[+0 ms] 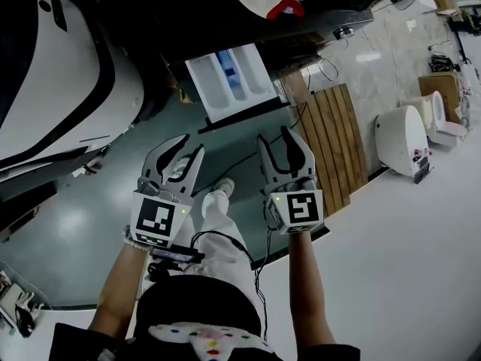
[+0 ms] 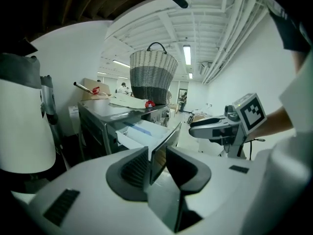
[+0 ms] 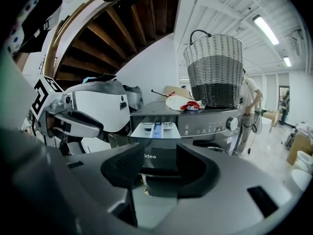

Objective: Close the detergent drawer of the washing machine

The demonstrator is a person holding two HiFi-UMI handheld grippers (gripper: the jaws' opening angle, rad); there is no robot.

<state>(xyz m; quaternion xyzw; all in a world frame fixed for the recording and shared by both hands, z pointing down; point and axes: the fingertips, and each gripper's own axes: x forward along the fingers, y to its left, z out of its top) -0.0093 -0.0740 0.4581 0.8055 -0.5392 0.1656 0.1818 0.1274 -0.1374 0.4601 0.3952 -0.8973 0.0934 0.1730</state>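
The washing machine's detergent drawer stands pulled out, white inside with a blue compartment and a dark front panel. In the head view both grippers hang side by side below it and short of it, touching nothing. My left gripper is open and empty. Open as well, my right gripper holds nothing. The left gripper view looks over its jaws at the drawer from the side, with the right gripper on the right. The right gripper view faces the drawer head-on beyond its jaws.
A wicker basket and a cloth with a red piece lie on top of the machine. A white appliance stands to the left. A wooden slat panel and white toilets are on the right. The person's legs are below.
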